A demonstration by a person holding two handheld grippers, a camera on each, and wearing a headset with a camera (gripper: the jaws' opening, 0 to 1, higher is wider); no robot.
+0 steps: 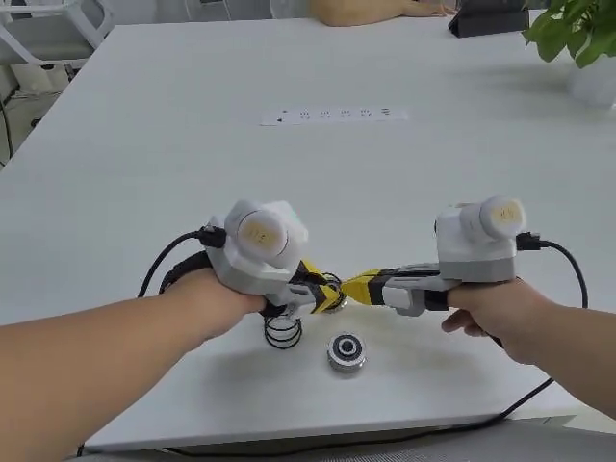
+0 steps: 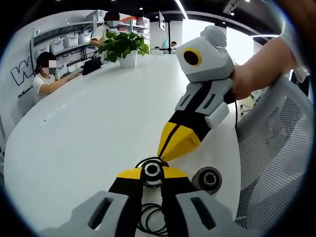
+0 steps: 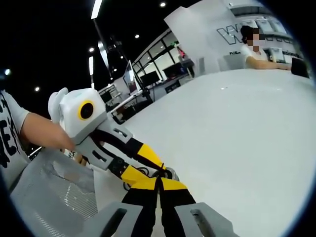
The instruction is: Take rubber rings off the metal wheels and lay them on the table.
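My left gripper (image 1: 330, 292) is shut on a small metal wheel (image 2: 152, 170) with a black rubber ring (image 2: 146, 161) around it, held just above the white table (image 1: 289, 164). The tips of my right gripper (image 1: 348, 287) meet it from the right. Its yellow jaws are shut, pinching that ring at the wheel's top edge (image 2: 161, 155). In the right gripper view my own jaws (image 3: 159, 181) touch the left gripper's tips (image 3: 159, 170). A second metal wheel (image 1: 346, 351) lies on the table below. Several loose rubber rings (image 1: 282, 332) lie to its left.
A white power strip (image 1: 332, 116) lies mid-table. At the far right stand a potted plant (image 1: 576, 34) and a dark device (image 1: 491, 21). A person's arm (image 1: 371, 10) rests at the far end. A mesh chair (image 2: 276, 148) and the table's near edge are close behind the grippers.
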